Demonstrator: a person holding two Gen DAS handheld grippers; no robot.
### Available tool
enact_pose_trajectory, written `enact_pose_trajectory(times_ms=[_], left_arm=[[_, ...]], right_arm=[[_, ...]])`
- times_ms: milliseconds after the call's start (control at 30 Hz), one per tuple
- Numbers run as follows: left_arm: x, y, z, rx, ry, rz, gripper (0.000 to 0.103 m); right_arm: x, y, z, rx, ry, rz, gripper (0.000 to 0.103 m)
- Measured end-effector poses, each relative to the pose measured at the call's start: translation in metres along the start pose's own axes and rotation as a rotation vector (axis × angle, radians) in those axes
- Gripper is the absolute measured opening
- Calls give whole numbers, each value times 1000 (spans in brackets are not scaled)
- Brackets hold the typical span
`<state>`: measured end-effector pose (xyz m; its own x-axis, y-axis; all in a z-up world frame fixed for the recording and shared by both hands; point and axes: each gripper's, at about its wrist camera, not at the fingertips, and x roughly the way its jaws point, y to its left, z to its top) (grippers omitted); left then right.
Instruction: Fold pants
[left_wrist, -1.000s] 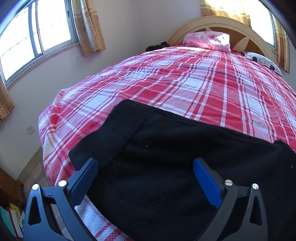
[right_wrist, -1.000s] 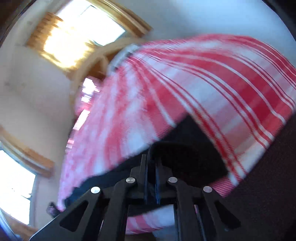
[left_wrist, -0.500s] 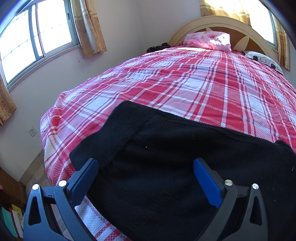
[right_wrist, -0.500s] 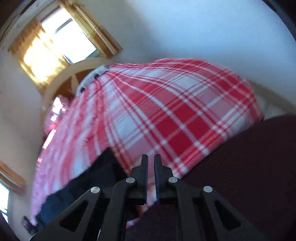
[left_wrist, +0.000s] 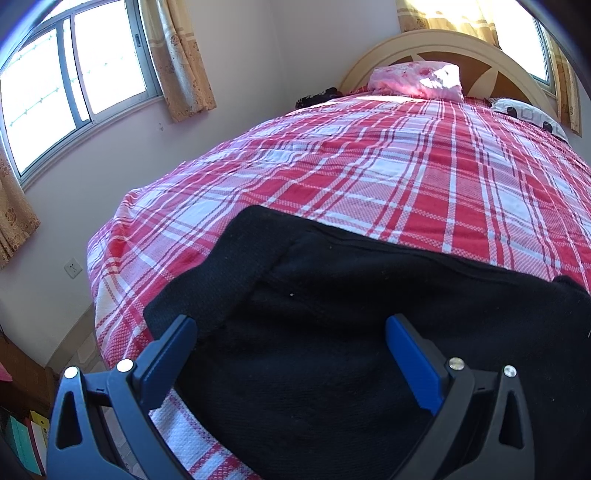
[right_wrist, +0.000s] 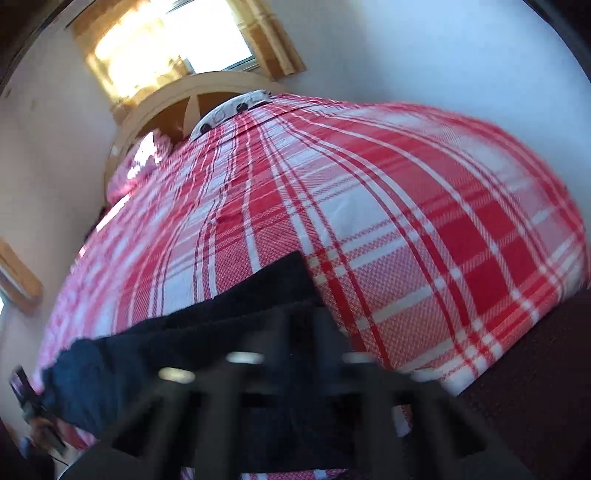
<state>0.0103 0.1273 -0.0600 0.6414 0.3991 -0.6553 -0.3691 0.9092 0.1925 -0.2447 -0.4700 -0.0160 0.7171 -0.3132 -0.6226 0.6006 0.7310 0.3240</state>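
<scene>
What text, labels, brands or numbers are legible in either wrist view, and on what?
None legible.
Black pants: no tag or logo in view.
Plaid bedspread: pattern only.
Patterned pillow: dark shapes, not readable as letters.
Folders at lower left: no readable print.
Right wrist view: motion-blurred, nothing readable.

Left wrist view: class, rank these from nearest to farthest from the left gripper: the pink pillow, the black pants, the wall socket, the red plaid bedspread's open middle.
1. black pants, directly between the open fingers of the left gripper.
2. red plaid bedspread, beyond the pants.
3. pink pillow, at the headboard, far end.
The wall socket, low on the left wall, is off to the side; its rank is unclear.
</scene>
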Motion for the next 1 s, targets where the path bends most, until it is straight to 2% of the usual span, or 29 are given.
enact_pose_trajectory(times_ms=[67,167,233,367,433,567,600,733,800,867,1000], left_arm=[[-1,-1,0,3,-4,8,103],[-2,-3,-1,8,-9,17,103],[-2,-2,-1,9,-8,20,103],[-2,-3,-1,4,-8,24,103],[-3,-3,-2,5,-14,31,103],[-5,-6,-2,16,-21,48,103],[-5,-7,-2,18,-23,51,103],[-6,-7,-2,23,-30,57,103],[-5,-6,-2,16,-29,51,103],[-6,-6,-3,13,-32,51,103],[-8,-11,-4,36,-46,78,103]], right_arm=[[-3,10,1,-50,-9,-19,3],[-12,15,5,-56,-45,27,3],[-22,13,11,-34,-104,69,2],[-41,11,23,-53,-221,82,2],[-31,12,27,-60,-211,49,2],[15,-4,23,-51,-84,-17,3],[22,-12,22,-30,-80,-16,5],[-5,-39,28,119,-215,-50,6],[-26,-54,26,218,-252,-68,6],[-43,-56,15,254,-239,-42,6],[-53,-20,-22,148,-144,20,6]])
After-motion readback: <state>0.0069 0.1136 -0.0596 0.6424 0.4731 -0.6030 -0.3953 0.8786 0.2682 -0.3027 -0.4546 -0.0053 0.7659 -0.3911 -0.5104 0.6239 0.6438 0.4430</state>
